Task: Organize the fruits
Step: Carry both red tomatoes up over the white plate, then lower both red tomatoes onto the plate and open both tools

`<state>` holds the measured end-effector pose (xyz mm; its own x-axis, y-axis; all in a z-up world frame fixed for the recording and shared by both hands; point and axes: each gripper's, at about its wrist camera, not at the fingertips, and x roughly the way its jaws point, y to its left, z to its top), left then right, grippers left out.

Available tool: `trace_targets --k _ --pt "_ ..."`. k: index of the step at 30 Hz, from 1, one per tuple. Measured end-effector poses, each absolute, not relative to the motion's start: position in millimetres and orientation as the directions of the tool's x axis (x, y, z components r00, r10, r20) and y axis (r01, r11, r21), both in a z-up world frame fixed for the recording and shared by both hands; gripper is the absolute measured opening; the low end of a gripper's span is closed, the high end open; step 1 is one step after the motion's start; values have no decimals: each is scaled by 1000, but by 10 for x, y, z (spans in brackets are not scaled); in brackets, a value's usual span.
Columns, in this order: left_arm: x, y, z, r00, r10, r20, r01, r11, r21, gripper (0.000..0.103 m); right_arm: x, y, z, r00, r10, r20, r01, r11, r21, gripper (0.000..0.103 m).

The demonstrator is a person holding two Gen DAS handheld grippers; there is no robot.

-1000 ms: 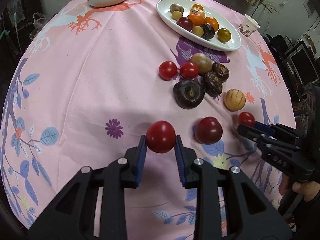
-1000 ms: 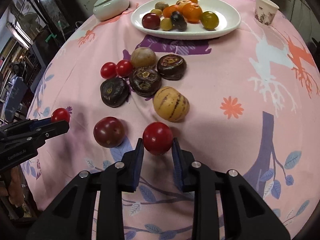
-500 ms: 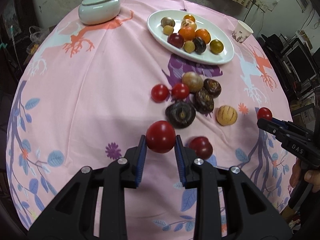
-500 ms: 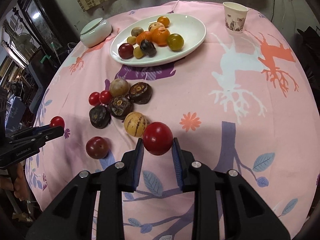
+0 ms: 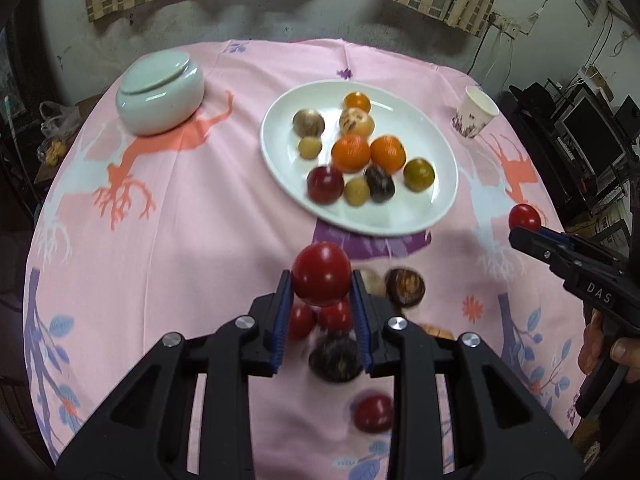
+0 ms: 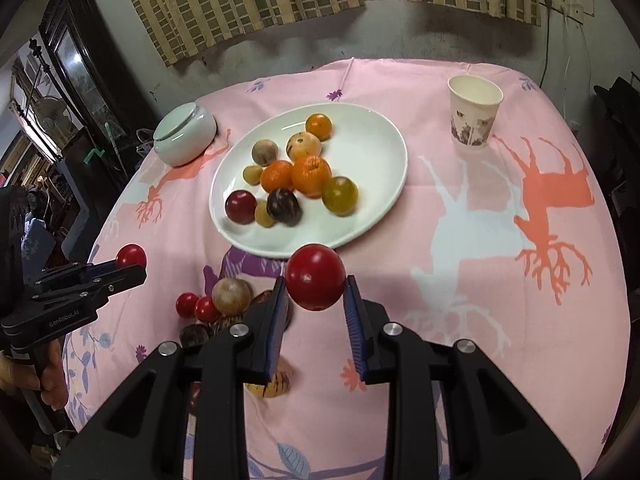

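Left wrist view: the left gripper (image 5: 322, 276) and right gripper (image 6: 316, 284) tilt downward, jaws each clamped on a red tomato.

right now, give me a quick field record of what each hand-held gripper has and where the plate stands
left hand-held gripper: shut on a red tomato
right hand-held gripper: shut on a second red tomato
white plate: on the pink cloth, already bearing mixed fruit
loose fruit: cluster on the cloth nearer than the plate
paper cup: upright, right of the plate
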<state>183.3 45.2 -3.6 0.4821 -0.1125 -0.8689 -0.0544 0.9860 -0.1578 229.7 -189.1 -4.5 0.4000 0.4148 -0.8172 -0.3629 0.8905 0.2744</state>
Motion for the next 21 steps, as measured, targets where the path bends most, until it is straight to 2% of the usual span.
trace_targets --k 19,20,21 --pt "2953 481 -368 468 -96 -879 -65 988 -143 29 3342 -1531 -359 393 419 -818 -361 889 281 29" --pt "2996 486 -380 468 -93 -879 -75 987 -144 32 3371 -1510 -376 389 421 -819 -358 889 287 30" --pt "3004 495 -380 469 -94 -878 -83 985 -150 46 3400 -1487 -387 385 423 -820 -354 888 292 33"
